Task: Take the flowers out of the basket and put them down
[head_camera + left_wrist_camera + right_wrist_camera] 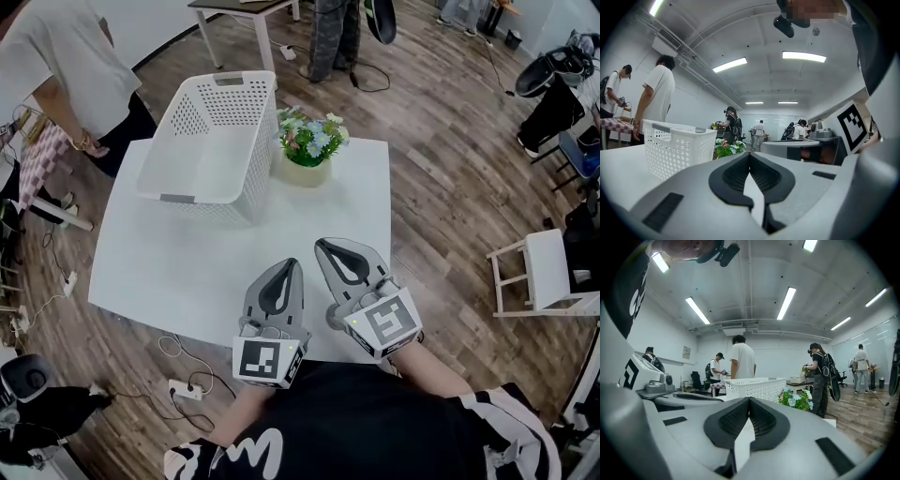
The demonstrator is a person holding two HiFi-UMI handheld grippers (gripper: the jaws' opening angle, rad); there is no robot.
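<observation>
A pot of blue, white and green flowers (310,145) stands on the white table (187,262), just right of the white perforated basket (214,141) and outside it. The flowers (727,147) show small beside the basket (675,147) in the left gripper view, and the flowers (796,399) also appear beside the basket (754,387) in the right gripper view. My left gripper (289,264) and right gripper (321,245) rest side by side at the table's near edge, both shut and empty, far from the flowers.
A person in a white shirt (66,70) stands at the table's far left corner. Another person (336,37) stands beyond the table. A white stool (544,272) is at the right. Cables and a power strip (183,388) lie on the wooden floor.
</observation>
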